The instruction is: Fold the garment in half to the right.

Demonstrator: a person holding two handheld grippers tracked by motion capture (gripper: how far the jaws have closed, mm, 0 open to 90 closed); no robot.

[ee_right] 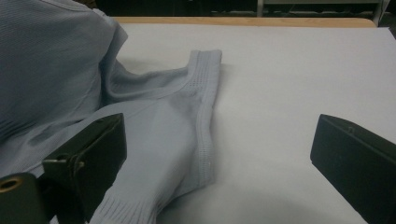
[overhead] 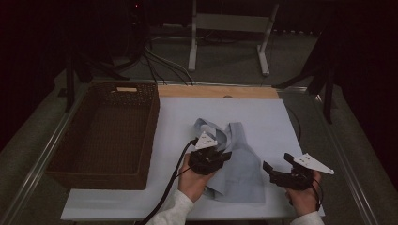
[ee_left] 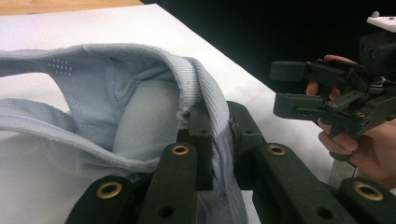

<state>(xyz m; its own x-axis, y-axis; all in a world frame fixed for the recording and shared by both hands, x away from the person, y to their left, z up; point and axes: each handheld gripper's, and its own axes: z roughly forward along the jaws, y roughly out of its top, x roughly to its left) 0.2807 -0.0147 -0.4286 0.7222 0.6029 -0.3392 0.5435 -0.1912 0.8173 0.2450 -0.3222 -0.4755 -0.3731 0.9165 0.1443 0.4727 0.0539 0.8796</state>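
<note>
A pale blue ribbed knit garment (overhead: 237, 161) lies crumpled on the white sheet (overhead: 263, 117) that covers the table, right of the middle and near the person's edge. Its straps reach away from the person, toward the strip of bare light wood (overhead: 218, 91) at the far side.

The left gripper (overhead: 220, 157) sits over the garment's left part, held in the person's left hand (overhead: 192, 180). In the left gripper view its black jaws are pressed together on a ribbed hem of the garment (ee_left: 154, 116), with the cloth bunched between them and lifted off the sheet.

The right gripper (overhead: 277, 166) is held in the right hand (overhead: 305, 197) just right of the garment, apart from it in the high view. Its jaws are spread wide; in the right gripper view one stands over the garment's edge (ee_right: 177, 126) and the other over bare sheet (ee_right: 289, 84), with nothing pinched.

A dark brown rectangular woven wicker basket (overhead: 152, 126) stands on the table's left side, its long right wall along the edge of the white sheet. Its inside is dark, and I make out nothing lying in it. A small light tag (overhead: 126, 89) sits on its far rim. The garment lies well apart from the basket.
</note>
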